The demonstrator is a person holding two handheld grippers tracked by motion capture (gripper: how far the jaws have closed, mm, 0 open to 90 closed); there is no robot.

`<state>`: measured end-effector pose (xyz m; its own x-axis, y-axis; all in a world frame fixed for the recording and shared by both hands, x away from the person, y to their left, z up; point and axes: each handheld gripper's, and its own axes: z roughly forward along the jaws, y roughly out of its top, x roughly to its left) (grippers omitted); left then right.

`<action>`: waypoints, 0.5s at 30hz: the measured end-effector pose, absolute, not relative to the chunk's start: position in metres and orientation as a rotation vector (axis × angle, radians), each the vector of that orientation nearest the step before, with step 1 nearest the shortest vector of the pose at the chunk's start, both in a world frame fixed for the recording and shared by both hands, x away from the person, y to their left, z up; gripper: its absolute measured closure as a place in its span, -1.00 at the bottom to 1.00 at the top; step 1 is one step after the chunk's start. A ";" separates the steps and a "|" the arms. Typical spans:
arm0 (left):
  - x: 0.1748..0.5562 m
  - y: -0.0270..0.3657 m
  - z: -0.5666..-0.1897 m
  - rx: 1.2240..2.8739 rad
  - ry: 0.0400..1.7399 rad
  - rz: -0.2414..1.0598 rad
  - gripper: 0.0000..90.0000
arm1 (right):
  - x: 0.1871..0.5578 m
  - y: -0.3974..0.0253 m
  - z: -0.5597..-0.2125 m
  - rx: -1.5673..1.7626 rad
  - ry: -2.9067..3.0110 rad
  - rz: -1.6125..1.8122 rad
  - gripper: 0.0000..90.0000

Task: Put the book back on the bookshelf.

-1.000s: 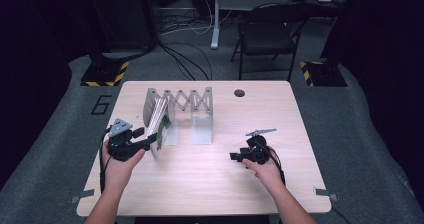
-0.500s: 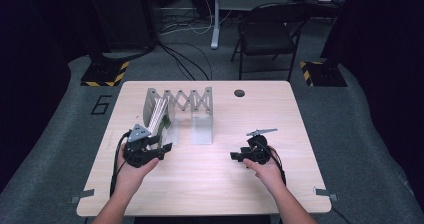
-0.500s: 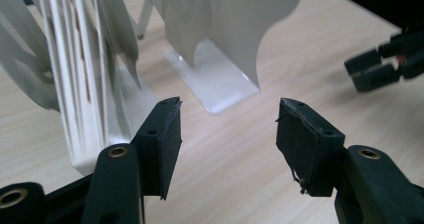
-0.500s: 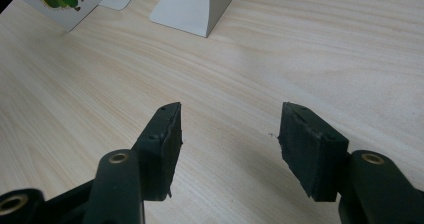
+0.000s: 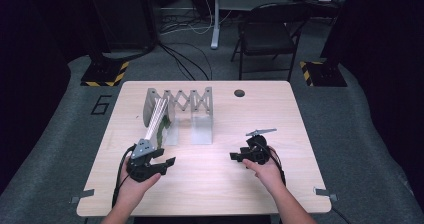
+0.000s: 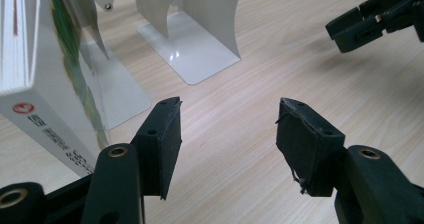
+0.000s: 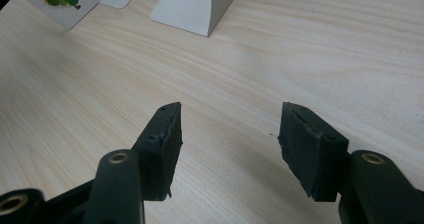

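1. The book (image 6: pixel 47 79) stands in the expanding rack (image 5: pixel 192 101), just left of the left gripper (image 6: pixel 227 134) fingers: placed, apparently.
2. Left gripper and right gripper (image 7: pixel 230 134) fingers are both wide, empty, over the bench (image 5: pixel 210 184); only withdrawal remains.

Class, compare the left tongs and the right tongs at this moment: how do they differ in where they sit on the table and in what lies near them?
The left tongs sit close to the book leaning in the white folding rack; the right tongs sit farther from the rack, over bare table. In the high view the left tongs point up and to the right, while the right tongs point left. Both are open and hold nothing.
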<state>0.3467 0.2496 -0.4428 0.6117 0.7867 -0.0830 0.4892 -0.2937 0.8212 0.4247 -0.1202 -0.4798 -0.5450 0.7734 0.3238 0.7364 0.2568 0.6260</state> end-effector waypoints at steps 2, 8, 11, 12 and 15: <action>0.347 0.250 -0.447 1.957 1.015 0.431 -0.03 | 0.425 -0.121 -0.479 1.485 2.448 1.177 -0.06; 0.348 0.252 -0.457 1.974 1.007 0.432 -0.04 | 0.425 -0.122 -0.480 1.469 2.445 1.184 -0.06; 0.349 0.251 -0.463 1.994 1.004 0.424 -0.04 | 0.425 -0.120 -0.480 1.486 2.451 1.170 -0.06; 0.350 0.250 -0.465 1.997 1.006 0.419 -0.04 | 0.425 -0.120 -0.481 1.487 2.452 1.171 -0.06; 0.350 0.249 -0.471 2.016 0.992 0.419 -0.04 | 0.425 -0.119 -0.481 1.485 2.463 1.161 -0.06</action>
